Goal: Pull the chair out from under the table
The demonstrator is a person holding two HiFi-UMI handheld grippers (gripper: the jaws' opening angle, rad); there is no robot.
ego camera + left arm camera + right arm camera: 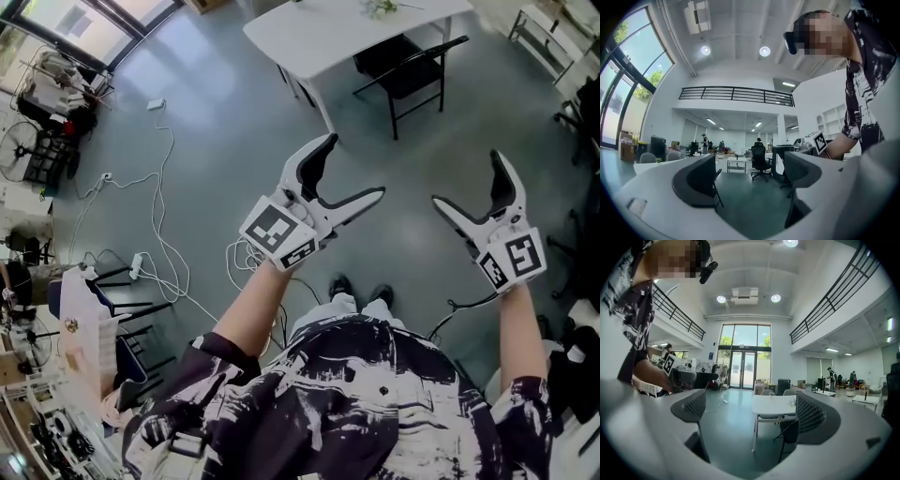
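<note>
Grey hall floor | chair under table, 12 o'clock | left gripper, right gripper agape, empty | approach, clamp backrest, pull straight

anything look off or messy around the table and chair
Only the loose white cables snaking across the grey floor left of the white table; the black chair stands upright, tucked under it.

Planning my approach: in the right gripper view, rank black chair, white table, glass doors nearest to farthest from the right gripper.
1. Black chair, low right.
2. White table, centre, just behind.
3. Glass doors, far wall, centre-left.
</note>
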